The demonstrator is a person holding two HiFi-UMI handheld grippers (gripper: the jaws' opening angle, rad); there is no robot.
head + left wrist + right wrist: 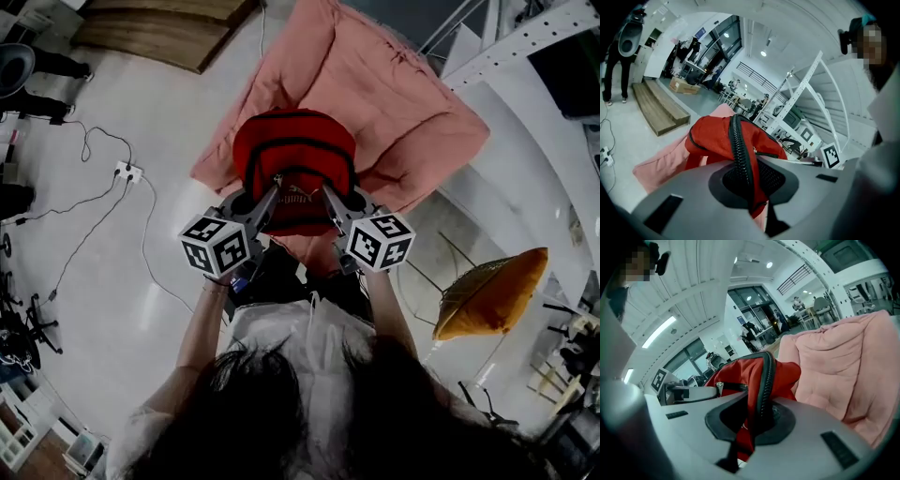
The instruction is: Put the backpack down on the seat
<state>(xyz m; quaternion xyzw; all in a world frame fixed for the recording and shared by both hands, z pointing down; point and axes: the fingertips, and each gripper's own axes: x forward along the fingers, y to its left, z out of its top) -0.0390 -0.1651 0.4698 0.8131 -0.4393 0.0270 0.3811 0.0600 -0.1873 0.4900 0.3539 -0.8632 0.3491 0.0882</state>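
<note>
Over the seat (394,103), left gripper (270,195) and right gripper (328,197) clamp the backpack (293,150), probably sharing its weight to lower it level.

A pale, glossy floor (141,309) reflects the overhead light. A low wooden platform (164,28) lies on it at the far side, with a cardboard box (684,86) beyond its end. Thin cables (94,202) trail across the floor to a white power strip (128,172). A white perforated metal beam (525,37) slants across one side, and a yellow cushion (492,291) sits on a wire frame near it. Tall glass doors (715,47) stand in the far wall, a railing (754,75) runs along an upper level, and round ceiling lights (763,53) and a strip light (658,331) are lit.
</note>
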